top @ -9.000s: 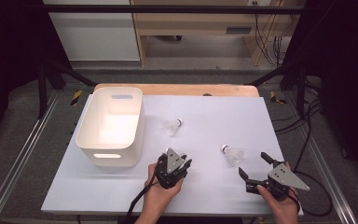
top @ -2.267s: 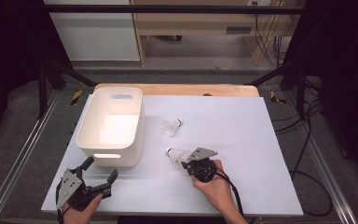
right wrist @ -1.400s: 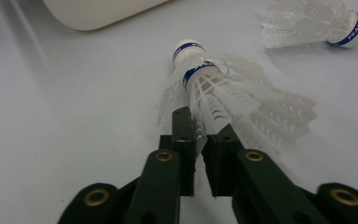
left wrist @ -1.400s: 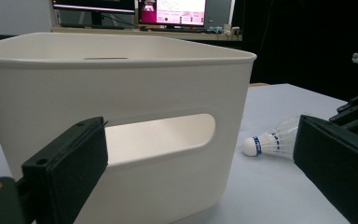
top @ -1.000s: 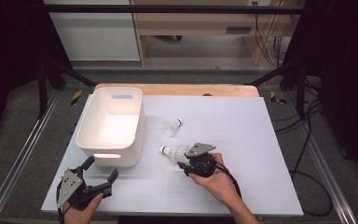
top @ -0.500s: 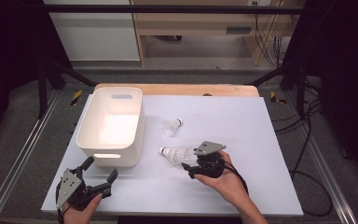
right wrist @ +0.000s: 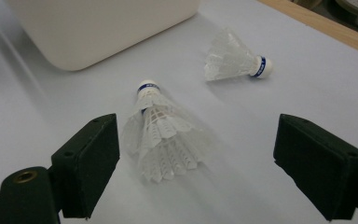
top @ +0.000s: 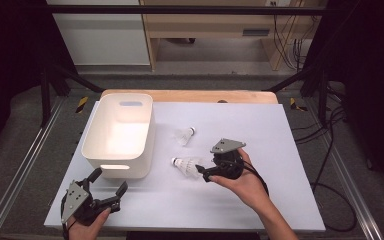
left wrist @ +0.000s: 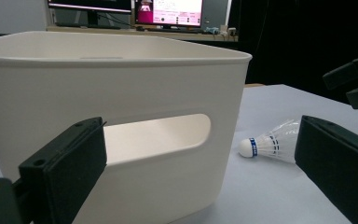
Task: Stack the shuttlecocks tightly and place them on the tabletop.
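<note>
A white shuttlecock point(top: 186, 165) point(right wrist: 165, 135) lies on its side on the white table, cork toward the white bin point(top: 117, 135) point(right wrist: 98, 23). My right gripper point(top: 202, 173) point(right wrist: 200, 140) hovers just right of it. Its jaws have just been opening and stand wide, with the feather skirt between them and untouched. A second shuttlecock point(top: 185, 136) point(right wrist: 235, 60) lies farther back. My left gripper point(top: 111, 180) point(left wrist: 200, 154) rests open at the front left and faces the bin's handle slot point(left wrist: 158, 135). The near shuttlecock point(left wrist: 270, 144) shows beside its right jaw.
The bin's inside, as far as it shows, holds nothing. A wooden strip point(top: 190, 95) runs along the table's far edge. Metal rails point(top: 20, 165) flank the table, and cables point(top: 330, 165) trail at the right. Open tabletop point(top: 260, 130) lies to the right.
The right gripper has let go of the near shuttlecock, opened its jaws and lifted back toward the right. The shuttlecock stays on the table. The left gripper has not moved.
</note>
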The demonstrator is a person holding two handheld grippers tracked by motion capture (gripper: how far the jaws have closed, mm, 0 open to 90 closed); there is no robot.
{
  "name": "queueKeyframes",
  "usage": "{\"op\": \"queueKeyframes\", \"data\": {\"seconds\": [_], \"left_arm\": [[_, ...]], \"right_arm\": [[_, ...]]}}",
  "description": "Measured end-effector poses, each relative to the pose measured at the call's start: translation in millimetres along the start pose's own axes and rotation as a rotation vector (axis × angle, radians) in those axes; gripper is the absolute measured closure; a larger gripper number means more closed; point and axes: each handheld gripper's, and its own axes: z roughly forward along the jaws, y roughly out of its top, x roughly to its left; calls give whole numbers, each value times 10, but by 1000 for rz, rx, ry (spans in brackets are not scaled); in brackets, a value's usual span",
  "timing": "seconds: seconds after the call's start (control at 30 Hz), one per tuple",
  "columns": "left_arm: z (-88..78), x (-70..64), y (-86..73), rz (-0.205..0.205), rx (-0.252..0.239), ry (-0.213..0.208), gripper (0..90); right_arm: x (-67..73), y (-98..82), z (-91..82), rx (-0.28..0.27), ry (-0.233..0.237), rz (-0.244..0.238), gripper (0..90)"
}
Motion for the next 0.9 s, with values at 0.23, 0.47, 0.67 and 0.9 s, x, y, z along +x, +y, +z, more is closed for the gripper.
{"op": "queueKeyframes", "data": {"seconds": [0.23, 0.47, 0.67, 0.9], "left_arm": [[10, -12, -2, 8, 0, -8, 19], [-5, 15, -8, -5, 0, 3, 19], [10, -4, -4, 6, 3, -3, 19], [3, 2, -5, 4, 2, -1, 19]], "right_arm": [[-155, 214, 99, -9, -15, 22, 115], [-263, 447, 250, -9, -1, 31, 90], [-313, 578, 391, 2, -16, 24, 83], [-360, 670, 590, 9, -45, 36, 92]]}}
